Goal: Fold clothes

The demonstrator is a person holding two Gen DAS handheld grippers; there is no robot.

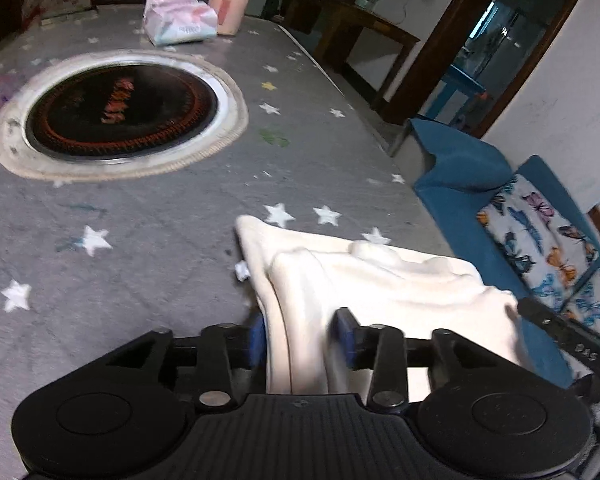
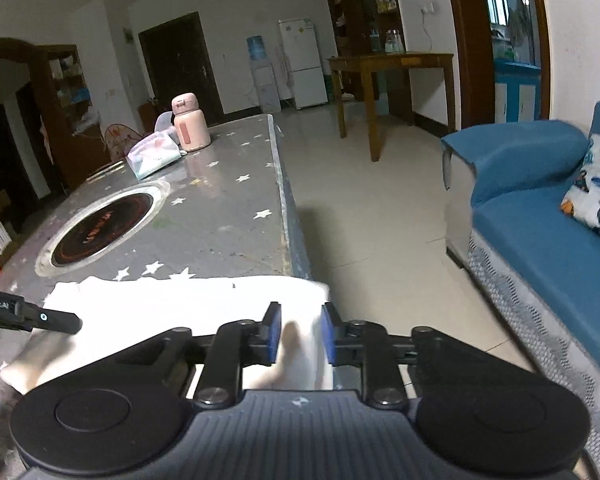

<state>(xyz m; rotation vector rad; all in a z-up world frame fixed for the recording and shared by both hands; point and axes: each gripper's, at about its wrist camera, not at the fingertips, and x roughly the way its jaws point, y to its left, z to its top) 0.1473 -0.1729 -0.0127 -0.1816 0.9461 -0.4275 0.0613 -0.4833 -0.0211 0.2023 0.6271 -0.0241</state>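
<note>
My left gripper (image 1: 302,336) has its two blue pads set on either side of a bunched fold of the cream-white garment (image 1: 380,292), and the cloth fills the gap between them, so it is clamped on the garment. My right gripper (image 2: 300,334) likewise has cloth running between its blue pads at the garment's (image 2: 188,300) right edge; the pads stand a little apart with the fabric between, and I take it as gripping the cloth, though the contact is blurred.

The garment lies at the near end of the grey surface (image 1: 160,220) printed with white stars, close to its right-hand edge, rumpled into soft ridges in the left wrist view and spread flatter in the right wrist view. In the right wrist view the tip of my other gripper shows at the left, over the cloth.

Farther along the surface sits a round black induction hob (image 1: 120,110) set in a pale ring. Beyond it, near the far end, a pack of tissues (image 1: 180,20) lies just beside a pink bottle (image 1: 230,0). Off the surface to the right stands a blue sofa (image 2: 540,220) with a butterfly-print cushion (image 1: 548,248)
</note>
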